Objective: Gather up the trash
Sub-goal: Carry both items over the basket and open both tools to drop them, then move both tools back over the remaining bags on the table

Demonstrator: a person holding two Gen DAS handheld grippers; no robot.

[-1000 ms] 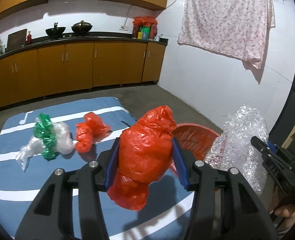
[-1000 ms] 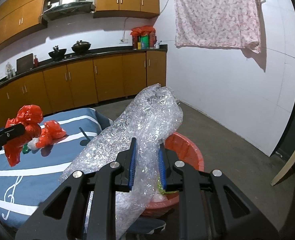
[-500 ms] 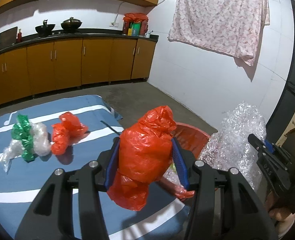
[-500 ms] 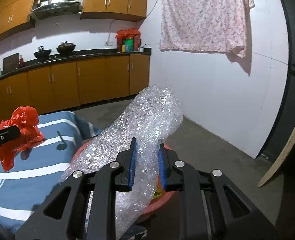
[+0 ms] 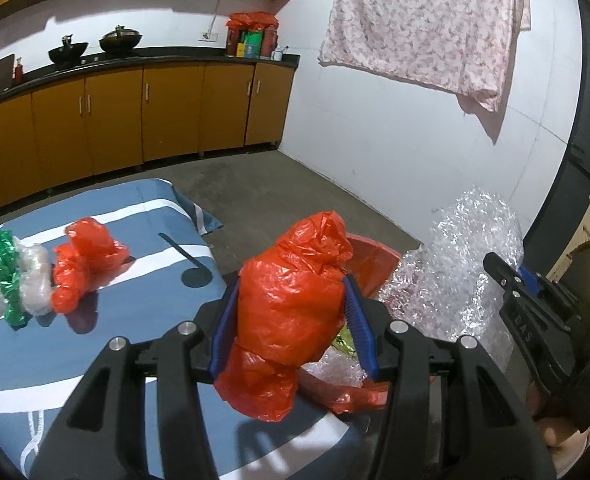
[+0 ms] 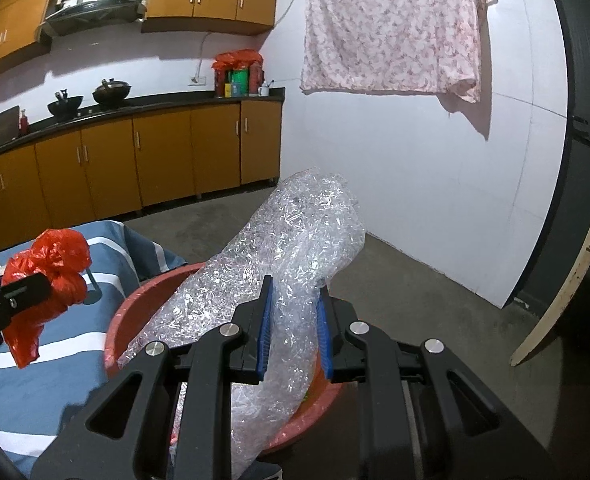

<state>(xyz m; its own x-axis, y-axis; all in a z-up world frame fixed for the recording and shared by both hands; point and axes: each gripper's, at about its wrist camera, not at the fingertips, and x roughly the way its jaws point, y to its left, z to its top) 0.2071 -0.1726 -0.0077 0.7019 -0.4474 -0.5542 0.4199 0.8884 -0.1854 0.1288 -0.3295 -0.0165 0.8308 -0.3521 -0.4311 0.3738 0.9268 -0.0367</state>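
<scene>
While both grippers tilt downward over the red basin (image 6: 129, 304), we note loose scraps on the blue striped surface (image 5: 143, 300): a red bag wad (image 5: 83, 264) touching a green-and-clear wad (image 5: 11, 280). Left gripper (image 5: 291, 312) jaws clamp a red plastic bag (image 5: 291, 304); right gripper (image 6: 294, 322) jaws pinch narrowly on bubble wrap (image 6: 295, 240) reaching into the basin.

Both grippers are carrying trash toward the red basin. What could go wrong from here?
1. The bubble wrap in the right gripper is long and already fills much of the red basin; it may spring back out or tip over the rim.
2. The red plastic bag in the left gripper could land on the wrap and slide onto the floor.
</scene>
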